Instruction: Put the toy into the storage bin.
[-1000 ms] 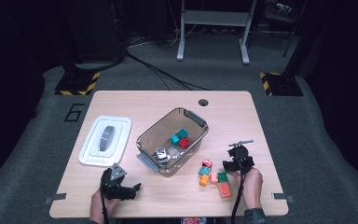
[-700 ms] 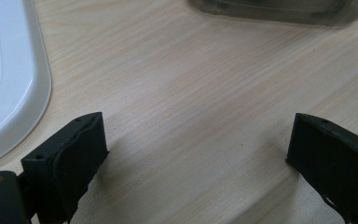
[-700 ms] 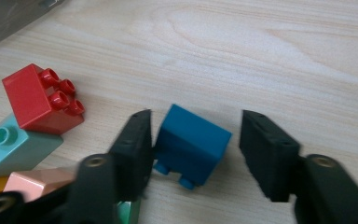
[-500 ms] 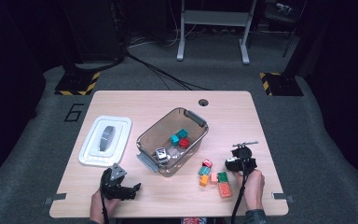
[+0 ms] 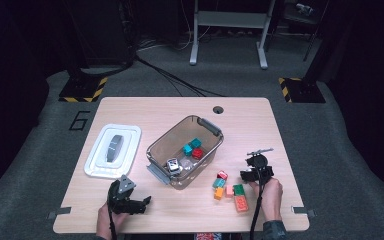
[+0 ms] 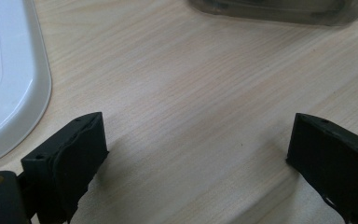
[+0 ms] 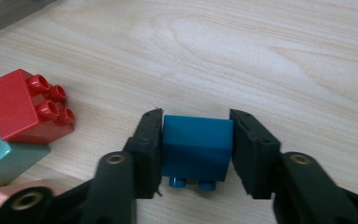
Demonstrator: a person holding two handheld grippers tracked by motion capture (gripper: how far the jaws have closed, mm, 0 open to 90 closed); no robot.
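jaws of the right gripper have just closed on a small blue plastic brick, so it is ready for the clear bin; left gripper is open.

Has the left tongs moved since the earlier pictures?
No. The left tongs sits at the same spot below the white lid, near the table's front edge.

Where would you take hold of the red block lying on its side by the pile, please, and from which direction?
Grip the red block across its two flat side walls, probably coming from above: its studs point sideways and a pale teal block sits against its lower edge. The right gripper must first set down the blue block.
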